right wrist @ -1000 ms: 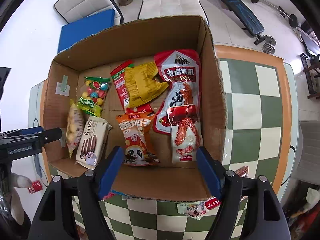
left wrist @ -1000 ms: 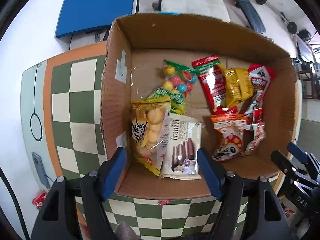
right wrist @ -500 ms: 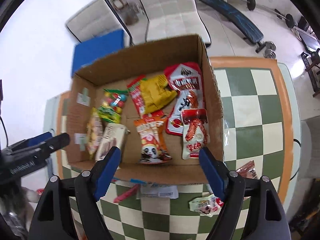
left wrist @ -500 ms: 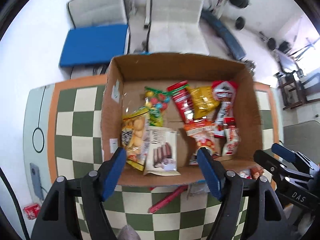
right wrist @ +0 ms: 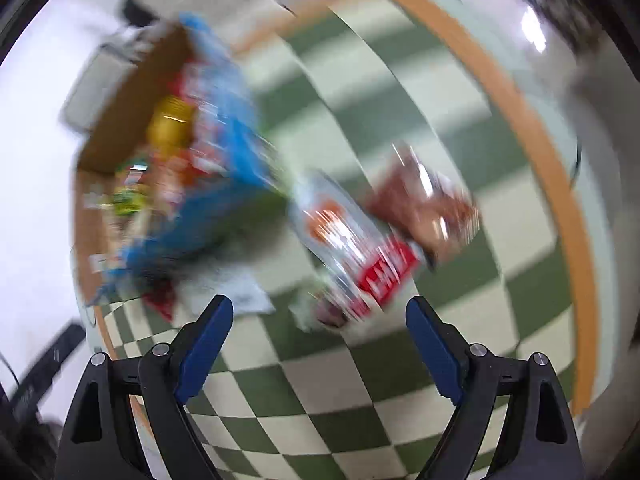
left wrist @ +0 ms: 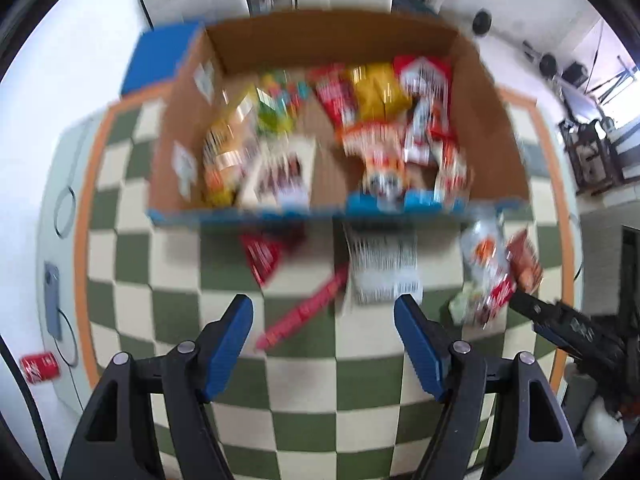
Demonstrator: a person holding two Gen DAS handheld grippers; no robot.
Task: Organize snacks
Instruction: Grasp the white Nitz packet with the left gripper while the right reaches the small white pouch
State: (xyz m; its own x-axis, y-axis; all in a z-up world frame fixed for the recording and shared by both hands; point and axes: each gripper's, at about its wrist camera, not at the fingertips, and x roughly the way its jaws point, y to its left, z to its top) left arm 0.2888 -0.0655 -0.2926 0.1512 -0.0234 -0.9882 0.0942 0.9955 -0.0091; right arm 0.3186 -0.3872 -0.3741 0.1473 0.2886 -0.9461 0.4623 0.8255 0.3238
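Note:
A cardboard box [left wrist: 496, 128] holds several snack packs and sits on a green checkered table [left wrist: 304, 384]. Both views are blurred. In front of the box lie loose snacks: a small red pack [left wrist: 262, 256], a long red stick pack [left wrist: 308, 312], a white pack [left wrist: 382, 268], a clear pack with red label [left wrist: 486, 264] and a brown pack [left wrist: 526, 260]. My left gripper [left wrist: 323, 316] is open and empty above the stick pack. My right gripper [right wrist: 319, 316] is open and empty just short of the clear pack [right wrist: 352, 244] and brown pack [right wrist: 424, 208]. The box [right wrist: 120, 112] is at its left.
A blue mat [left wrist: 156, 56] and white cushions lie on the floor behind the box. A red can [left wrist: 40, 366] lies on the floor at the left. The table's orange border [right wrist: 540, 148] curves along the right. The right gripper's body [left wrist: 576, 328] shows at the left view's right edge.
Both grippers have pulled back from over the box towards the table's near side. The right gripper has swung right over the loose packs. The loose snacks are now in view.

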